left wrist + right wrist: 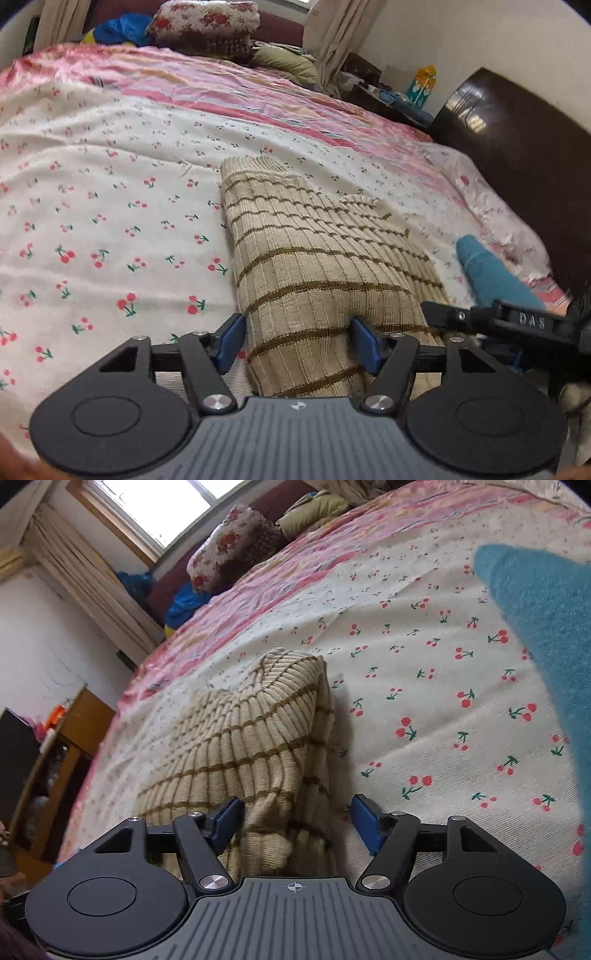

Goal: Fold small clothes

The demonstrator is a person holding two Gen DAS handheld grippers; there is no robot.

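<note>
Left camera: the left gripper [298, 345] is low over the bed [110, 184]. Its two blue fingers [232, 343] are apart, with the near end of the sweater [314, 266] lying between them. The sweater is tan with brown stripes. It lies on the cherry sheet [92, 240], already doubled over into a long shape. A blue cloth [495, 273] lies just beside it on the right. The other gripper's black arm pokes in on that side too. Far off are a flowery pillow [207, 18], curtains [343, 33] and a dark headboard [517, 155].

Right camera: the right gripper [298, 823] is at the near end of the sweater [240, 746] as well. Its fingers [364, 825] are apart. The sweater's edge sits by the left finger, and the right finger is over bare sheet [424, 701]. The blue cloth [546, 646] fills the right side. A window [155, 506] and a wooden cabinet [70, 757] show on the left.

I think the step now is getting hold of the near end. Next, both grippers need to squeeze shut on that edge, lift it, and carry it toward the far end to fold it in half. The knit is thick and soft, so they should grab all the layers.
</note>
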